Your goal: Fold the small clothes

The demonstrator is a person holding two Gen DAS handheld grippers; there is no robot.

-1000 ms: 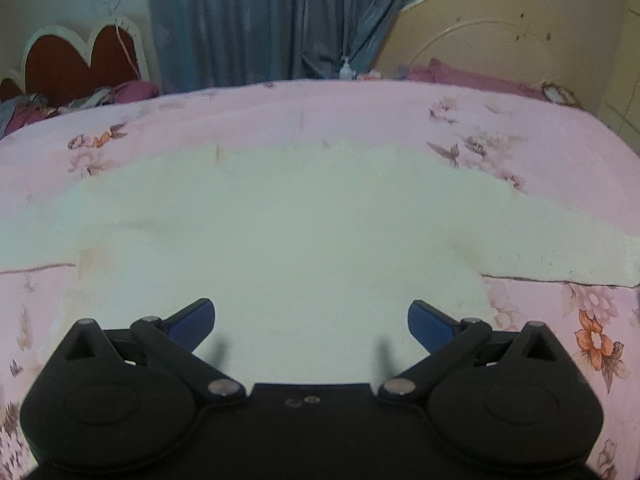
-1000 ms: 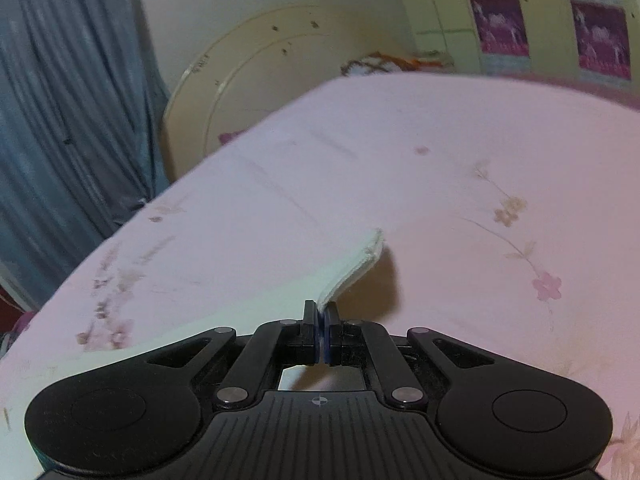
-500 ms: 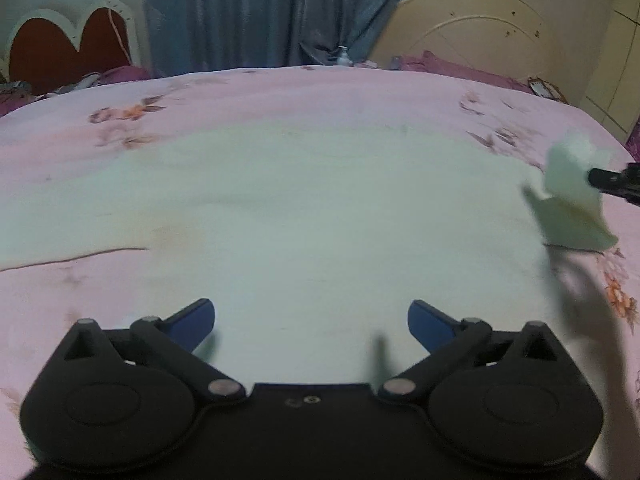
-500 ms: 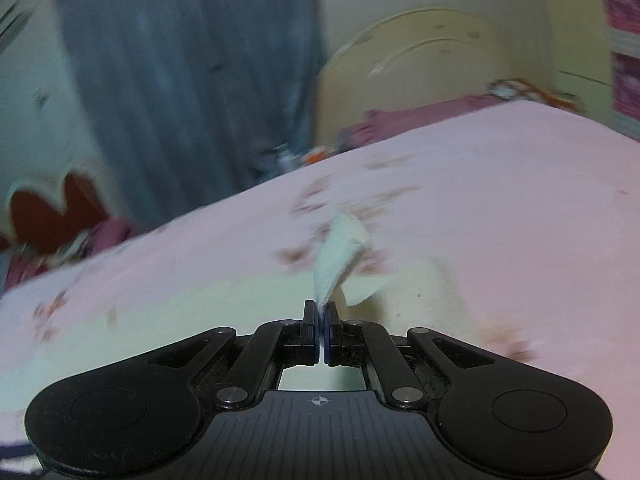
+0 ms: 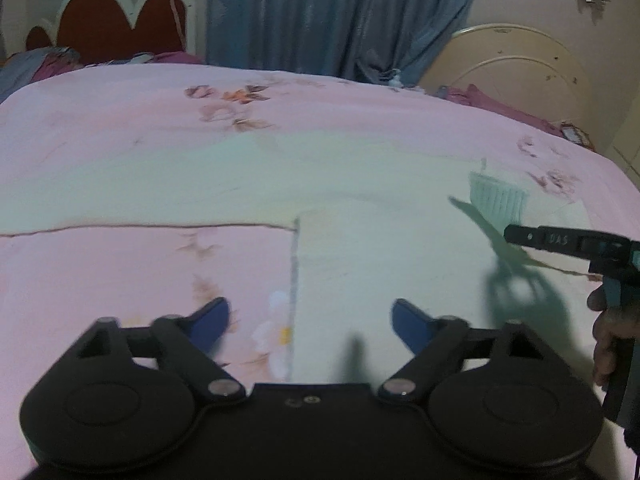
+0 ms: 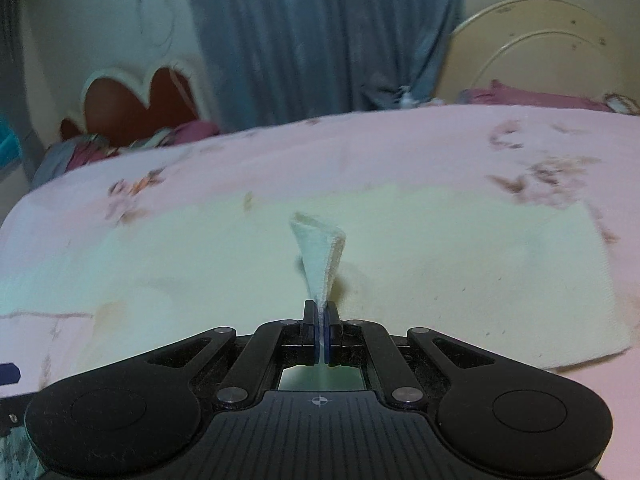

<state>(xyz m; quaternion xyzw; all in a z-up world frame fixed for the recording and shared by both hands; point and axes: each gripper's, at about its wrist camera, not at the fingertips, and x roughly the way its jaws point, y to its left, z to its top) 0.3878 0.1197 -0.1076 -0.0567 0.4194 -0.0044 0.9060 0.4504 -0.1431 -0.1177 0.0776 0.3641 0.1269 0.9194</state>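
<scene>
the pale cream garment (image 5: 392, 248) is lying flat on the pink bed (image 5: 120, 152), ribbed cuff (image 6: 320, 256) lifting at 12 o'clock, pinched in the closed right tool (image 6: 321, 320). the left tool (image 5: 308, 316) is gaping wide, holding nothing.

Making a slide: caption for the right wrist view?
Right gripper, jaws shut on a cream garment's cuff, lifts it over the pink bedspread.

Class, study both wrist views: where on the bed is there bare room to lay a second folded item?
Bare pink floral bedsheet lies left of the pale cream garment's side edge, below its outstretched sleeve. A second free strip borders the blue curtain. The right side is crowded: the right gripper holds the ribbed cuff there.
</scene>
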